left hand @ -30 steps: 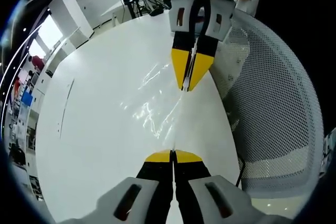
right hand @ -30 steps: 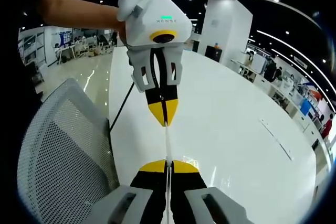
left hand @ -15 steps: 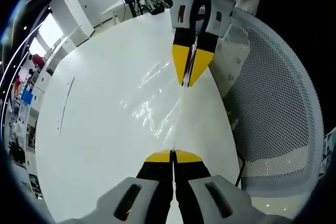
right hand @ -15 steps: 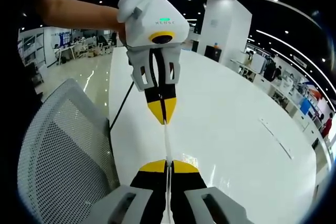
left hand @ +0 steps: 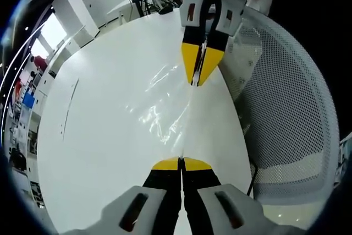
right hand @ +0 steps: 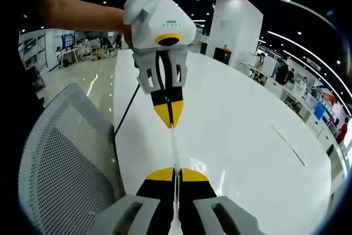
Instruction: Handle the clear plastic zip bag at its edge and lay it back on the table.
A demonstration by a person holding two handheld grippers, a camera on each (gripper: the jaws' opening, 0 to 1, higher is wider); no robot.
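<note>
I have the clear zip bag [left hand: 165, 108] stretched between both tools above the white table [left hand: 99, 152], pinched along one edge. My left gripper [left hand: 181, 160] is clamped on the near end, my right gripper [left hand: 196, 83] on the far end, both sets of jaws closed tight on plastic. To lay it flat I should lower both ends together, keep the edge taut, clear of the mesh chair [left hand: 286, 108], and release only once the film rests on the surface
</note>
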